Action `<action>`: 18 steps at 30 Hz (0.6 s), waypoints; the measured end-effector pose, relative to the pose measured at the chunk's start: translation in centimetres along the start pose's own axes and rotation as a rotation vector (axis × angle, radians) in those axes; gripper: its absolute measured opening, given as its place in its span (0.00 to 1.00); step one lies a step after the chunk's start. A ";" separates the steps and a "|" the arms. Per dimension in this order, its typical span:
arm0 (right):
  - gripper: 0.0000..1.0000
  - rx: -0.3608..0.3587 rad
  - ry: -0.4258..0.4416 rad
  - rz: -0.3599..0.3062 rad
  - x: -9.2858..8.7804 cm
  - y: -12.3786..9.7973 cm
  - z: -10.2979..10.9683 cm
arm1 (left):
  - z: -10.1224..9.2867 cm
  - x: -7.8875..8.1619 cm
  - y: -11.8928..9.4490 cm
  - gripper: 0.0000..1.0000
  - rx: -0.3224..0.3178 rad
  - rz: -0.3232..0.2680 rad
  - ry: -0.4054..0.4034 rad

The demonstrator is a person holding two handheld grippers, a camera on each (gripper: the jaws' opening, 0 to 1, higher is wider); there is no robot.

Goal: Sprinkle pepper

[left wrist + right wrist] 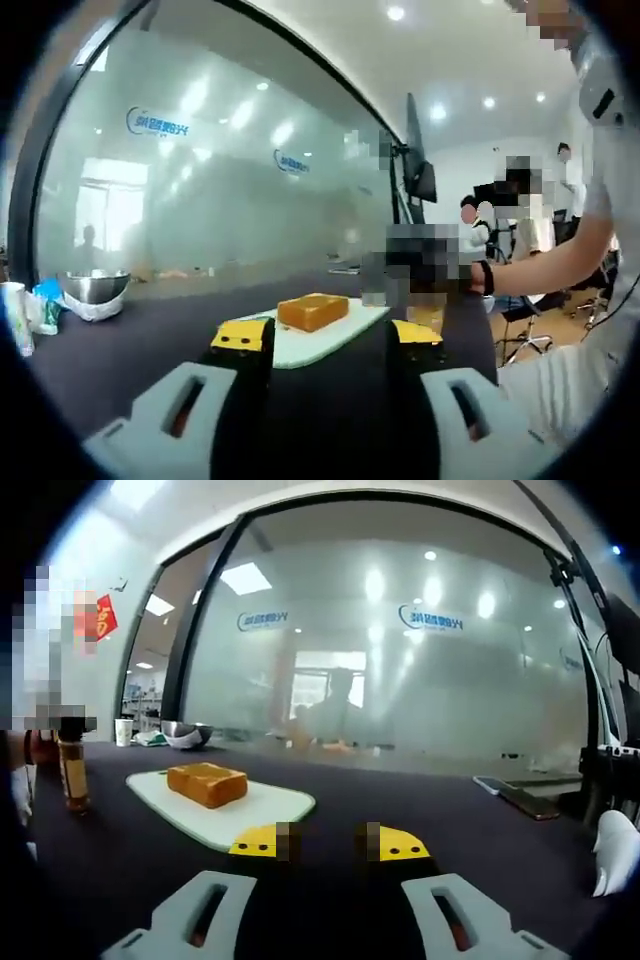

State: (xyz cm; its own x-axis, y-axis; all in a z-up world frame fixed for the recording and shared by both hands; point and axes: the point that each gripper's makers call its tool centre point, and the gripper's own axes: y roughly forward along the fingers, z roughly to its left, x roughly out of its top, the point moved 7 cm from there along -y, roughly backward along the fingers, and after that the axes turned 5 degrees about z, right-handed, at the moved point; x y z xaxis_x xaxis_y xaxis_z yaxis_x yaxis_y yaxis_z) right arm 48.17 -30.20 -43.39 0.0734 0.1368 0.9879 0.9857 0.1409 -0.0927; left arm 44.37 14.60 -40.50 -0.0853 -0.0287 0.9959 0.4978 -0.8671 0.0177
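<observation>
both hand-held grippers, left (pixel 325 340) and right (pixel 328 842), hover jaws apart over the dark table (pixel 420 810); bread block (pixel 206 783) sits on white cutting board (pixel 262 808), pepper bottle (pixel 73 772) beside.

Steel bowl (pixel 93 288), phone (pixel 520 797)

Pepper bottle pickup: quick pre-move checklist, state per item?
1. Bottle upright on table: ok.
2. Bread block on cutting board: ok.
3. Right gripper open, holding nothing: ok.
4. Left gripper open, holding nothing: ok.
5. Bottle is pepper, cap state: cannot tell.
6. Path clear: not ok, a person's arm is near the board.
</observation>
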 end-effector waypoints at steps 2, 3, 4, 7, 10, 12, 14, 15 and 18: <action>0.27 0.007 0.000 -0.008 0.2 -0.1 0.2 | -1.3 -0.1 1.1 0.45 -0.099 0.029 -0.024; 0.27 0.010 0.005 -0.010 0.2 -0.1 0.2 | -1.8 -0.2 1.8 0.46 -0.124 0.039 -0.005; 0.27 0.010 0.007 -0.007 0.1 -0.1 0.1 | -2.4 -0.4 2.5 0.47 -0.145 0.068 0.015; 0.27 0.007 0.005 0.002 0.0 -0.2 0.0 | -4.3 -1.0 4.8 0.51 -0.230 0.128 0.036; 0.27 0.008 -0.003 0.005 0.0 -0.1 0.1 | -5.4 -1.4 7.2 0.52 -0.277 0.146 0.047; 0.27 0.007 -0.002 0.002 0.0 -0.1 0.0 | -5.8 -1.8 8.3 0.52 -0.302 0.161 0.062; 0.27 0.008 0.004 0.000 0.0 -0.1 0.1 | -5.9 -1.8 9.1 0.52 -0.321 0.164 0.049; 0.27 0.009 0.005 0.000 0.0 -0.1 0.1 | -5.9 -1.8 9.3 0.51 -0.321 0.166 0.051; 0.27 0.013 0.000 0.000 0.0 -0.1 0.1 | -5.3 -1.3 9.8 0.50 -0.320 0.131 0.023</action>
State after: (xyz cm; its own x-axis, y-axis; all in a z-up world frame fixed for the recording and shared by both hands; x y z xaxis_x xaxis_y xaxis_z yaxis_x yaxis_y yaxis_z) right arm 48.08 -30.15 -43.37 0.0730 0.1370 0.9879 0.9836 0.1541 -0.0940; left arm 44.77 3.48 -42.10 -0.0601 -0.1583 0.9856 0.2097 -0.9673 -0.1426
